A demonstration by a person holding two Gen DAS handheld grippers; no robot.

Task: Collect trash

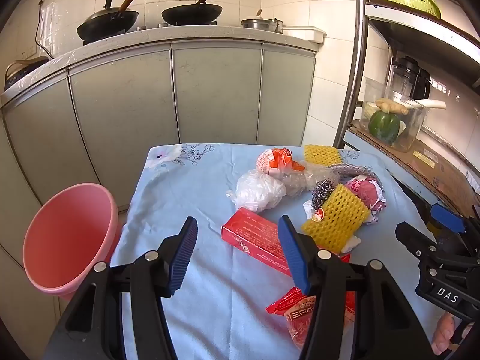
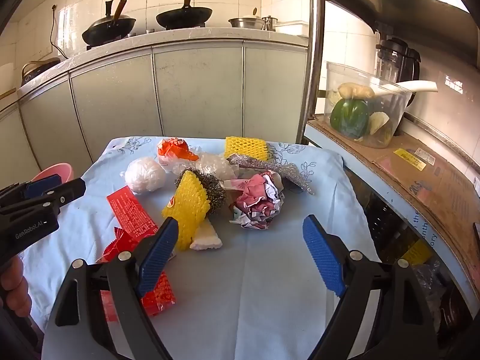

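Trash lies piled on a table under a light blue cloth (image 2: 270, 285): a red box (image 1: 255, 240), a yellow foam net (image 2: 187, 210), a white bag ball (image 2: 145, 175), crumpled pink paper (image 2: 261, 201), a steel scourer (image 2: 214, 189), an orange wrapper (image 2: 174, 150) and a red snack wrapper (image 1: 300, 309). A pink bin (image 1: 69, 240) stands off the table's left side. My left gripper (image 1: 238, 219) hovers open over the red box's near end, holding nothing. My right gripper (image 2: 241, 220) is wide open just short of the crumpled paper, also holding nothing.
Grey cabinets (image 1: 210, 90) and a counter with two woks (image 1: 192, 13) run behind the table. A metal shelf post (image 1: 354, 60) stands at the right, with a clear tub of vegetables (image 2: 360, 111) on cardboard. A second foam net (image 2: 246, 147) and silver mesh (image 2: 270, 168) lie at the far edge.
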